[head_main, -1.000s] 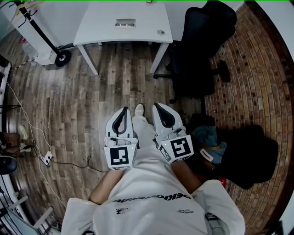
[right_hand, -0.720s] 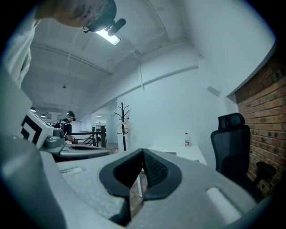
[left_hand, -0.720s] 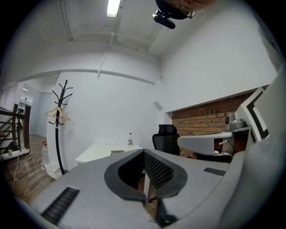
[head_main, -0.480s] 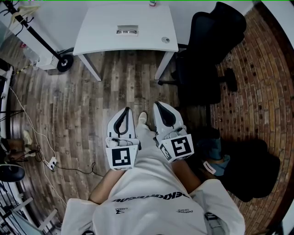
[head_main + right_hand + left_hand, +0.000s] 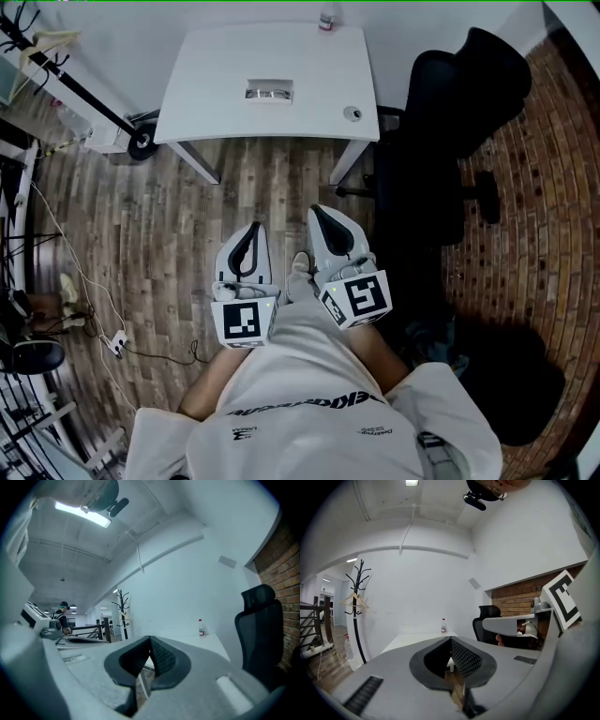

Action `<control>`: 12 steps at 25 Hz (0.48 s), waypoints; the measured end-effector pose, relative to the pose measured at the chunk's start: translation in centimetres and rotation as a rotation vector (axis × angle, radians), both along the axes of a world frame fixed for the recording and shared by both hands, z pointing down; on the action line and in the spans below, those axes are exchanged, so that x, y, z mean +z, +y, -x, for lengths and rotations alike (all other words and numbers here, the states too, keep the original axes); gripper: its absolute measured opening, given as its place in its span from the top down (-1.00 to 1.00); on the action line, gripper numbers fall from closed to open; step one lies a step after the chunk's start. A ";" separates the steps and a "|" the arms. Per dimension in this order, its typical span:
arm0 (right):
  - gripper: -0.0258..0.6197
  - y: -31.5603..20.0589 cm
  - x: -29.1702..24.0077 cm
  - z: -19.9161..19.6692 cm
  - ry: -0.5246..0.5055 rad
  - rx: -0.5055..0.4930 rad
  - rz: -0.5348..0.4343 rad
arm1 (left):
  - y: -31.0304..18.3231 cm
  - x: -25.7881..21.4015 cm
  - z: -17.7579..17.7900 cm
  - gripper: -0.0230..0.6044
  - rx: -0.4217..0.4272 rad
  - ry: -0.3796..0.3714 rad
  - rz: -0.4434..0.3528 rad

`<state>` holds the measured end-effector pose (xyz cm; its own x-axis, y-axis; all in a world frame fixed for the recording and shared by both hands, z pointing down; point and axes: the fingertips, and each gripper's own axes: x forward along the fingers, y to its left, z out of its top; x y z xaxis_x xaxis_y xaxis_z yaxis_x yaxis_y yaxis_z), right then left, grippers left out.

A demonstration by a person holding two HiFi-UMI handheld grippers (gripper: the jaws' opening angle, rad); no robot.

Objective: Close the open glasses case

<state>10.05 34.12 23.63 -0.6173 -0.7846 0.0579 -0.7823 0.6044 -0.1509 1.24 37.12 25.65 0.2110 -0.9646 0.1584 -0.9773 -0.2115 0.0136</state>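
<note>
A white surface (image 5: 211, 89) is seen ahead, with a black office chair (image 5: 441, 141) beside it, the left tool (image 5: 251, 229) and right tool (image 5: 320, 212) held well short of it, both shut on nothing, and the glasses case (image 5: 269, 91) lying near its middle.

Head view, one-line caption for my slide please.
Person standing short of a white table bearing a small case, left gripper and right gripper both shut.
</note>
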 end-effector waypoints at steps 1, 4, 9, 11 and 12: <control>0.92 -1.4 0.0 0.0 0.002 -0.005 0.001 | -1.5 0.1 -0.1 0.94 -0.004 0.009 0.008; 0.92 -5.4 0.3 -0.3 0.007 -0.005 0.013 | -5.5 0.4 -0.5 0.94 -0.003 0.014 0.018; 0.92 -10.9 1.7 -0.7 0.011 -0.002 0.043 | -10.8 1.9 -0.6 0.93 -0.001 0.001 0.038; 0.92 -12.6 2.4 -0.7 0.009 -0.003 0.064 | -12.4 2.4 -0.6 0.94 -0.006 0.003 0.046; 0.92 -13.3 2.6 -0.6 0.007 -0.004 0.071 | -13.0 2.5 -0.6 0.94 -0.009 0.004 0.049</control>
<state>10.67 20.86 26.25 -0.6201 -0.7758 0.1170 -0.7808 0.5958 -0.1880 1.82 24.08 28.18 0.2033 -0.9575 0.2047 -0.9790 -0.2020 0.0274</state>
